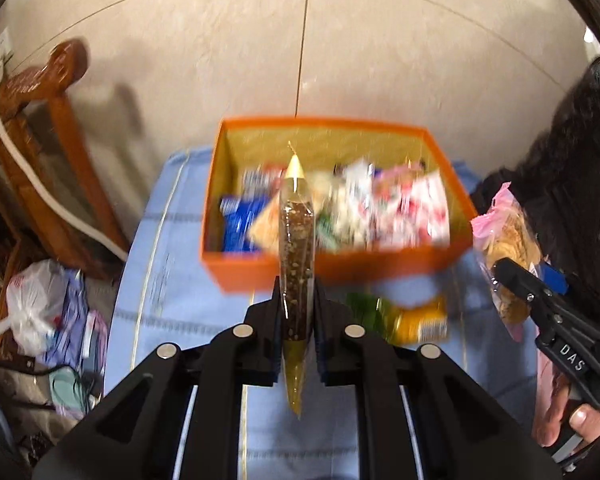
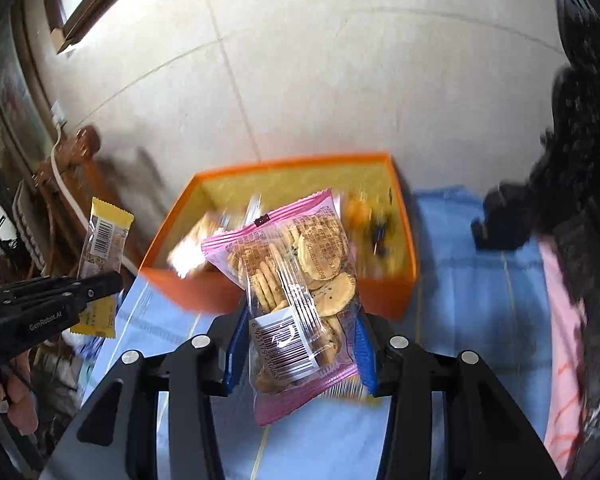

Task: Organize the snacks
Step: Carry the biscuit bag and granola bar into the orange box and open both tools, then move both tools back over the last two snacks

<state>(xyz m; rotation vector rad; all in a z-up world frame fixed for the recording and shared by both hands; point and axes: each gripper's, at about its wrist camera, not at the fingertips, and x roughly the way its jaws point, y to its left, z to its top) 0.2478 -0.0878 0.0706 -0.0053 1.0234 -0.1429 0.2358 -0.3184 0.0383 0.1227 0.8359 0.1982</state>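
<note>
Clamped edge-on between the left gripper (image 1: 296, 300) pads, a yellow-ended snack bar (image 1: 296, 240) hangs above the blue cloth (image 1: 172, 280), with the orange box (image 1: 260, 272) of packets just ahead of the fingertips. To its right, the right gripper (image 2: 300, 320) grips a pink cracker packet (image 2: 296, 280), the same box just beyond. Both snacks look mid-carry; next, I judge, each must be brought over the box rim and released inside.

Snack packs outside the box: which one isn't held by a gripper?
The green-and-yellow pack lying on the blue cloth before the orange box. The other two are clamped in grippers.
</note>
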